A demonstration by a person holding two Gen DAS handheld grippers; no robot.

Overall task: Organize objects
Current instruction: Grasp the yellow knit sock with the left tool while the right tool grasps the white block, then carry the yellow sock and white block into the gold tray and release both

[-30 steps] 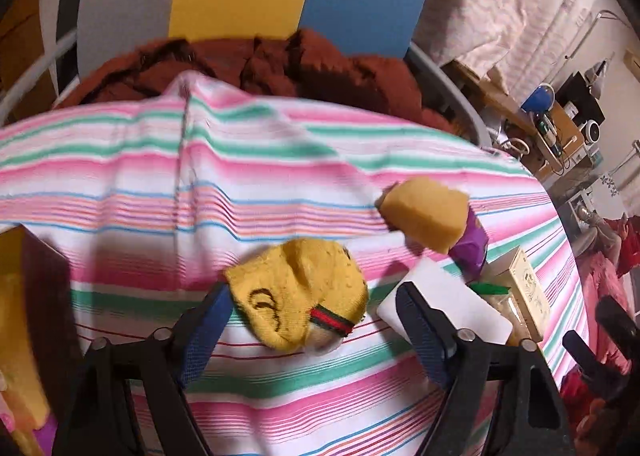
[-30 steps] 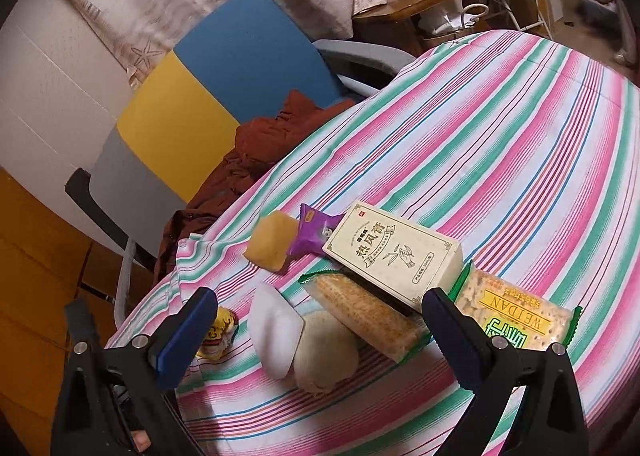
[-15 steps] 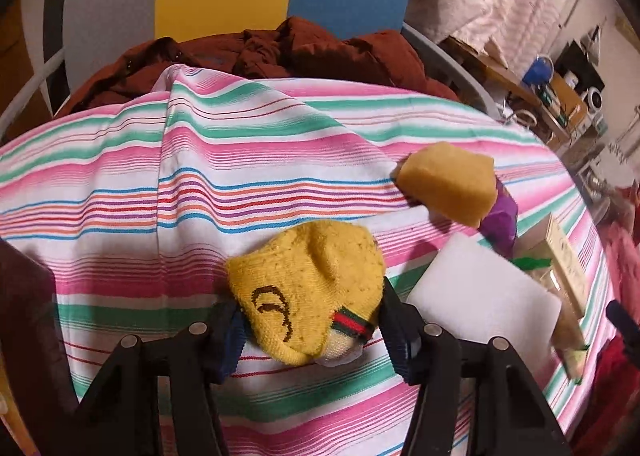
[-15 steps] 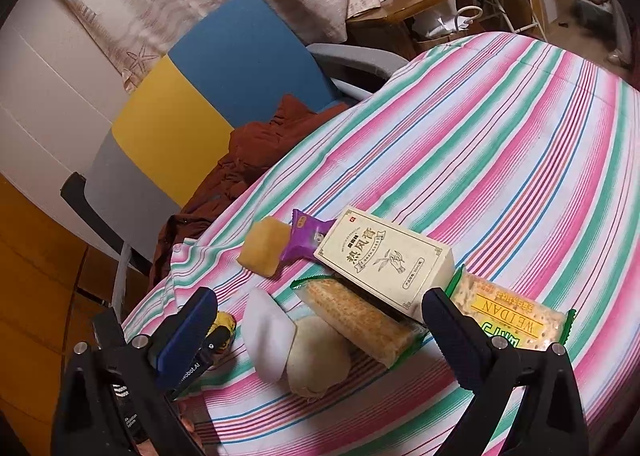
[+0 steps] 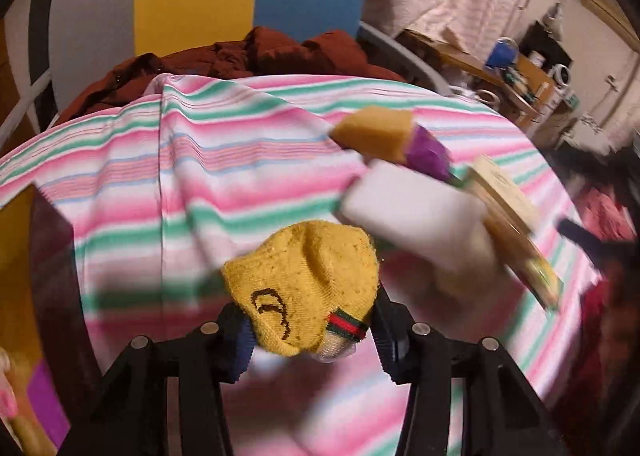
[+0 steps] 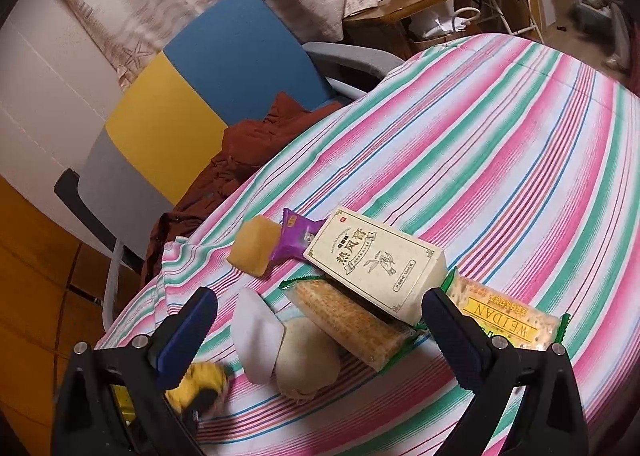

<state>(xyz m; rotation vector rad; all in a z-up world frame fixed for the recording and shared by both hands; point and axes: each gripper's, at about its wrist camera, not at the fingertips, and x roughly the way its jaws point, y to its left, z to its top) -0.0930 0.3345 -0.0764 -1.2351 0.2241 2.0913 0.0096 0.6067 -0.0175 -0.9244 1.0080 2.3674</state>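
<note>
- Gripping the yellow sock (image 5: 308, 284), the left tongs (image 5: 310, 330) are clenched on its cuff end, one blue pad pressed to each side; the toe points away from the camera and the bundle looks lifted just clear of the striped table (image 6: 500, 144).
- Motion blur smears the left view, so I cannot tell which way it is being carried.
- Waiting wide apart and empty, the right tongs (image 6: 320, 332) hover over the pile, clearly nearer to it than the left.
- Right between those open fingers lie a white sponge (image 6: 256, 332) and a beige round pouch (image 6: 306, 356), touching each other.
- Just behind them, a cracker pack (image 6: 352, 320) sits under the cream box (image 6: 376, 260), whose long axis runs diagonally across the right tongs' line; a second WEIDAN pack (image 6: 504, 320) sits beside the right finger.
- Farther back, the yellow sponge (image 6: 254, 250) touches a purple wrapper (image 6: 298, 238).
- My read: the sock's exit is the crowded bit, since the white sponge lies just to its right.
- A chair (image 6: 224, 68) with a brown garment (image 6: 240, 152) stands beyond the table edge.
</note>
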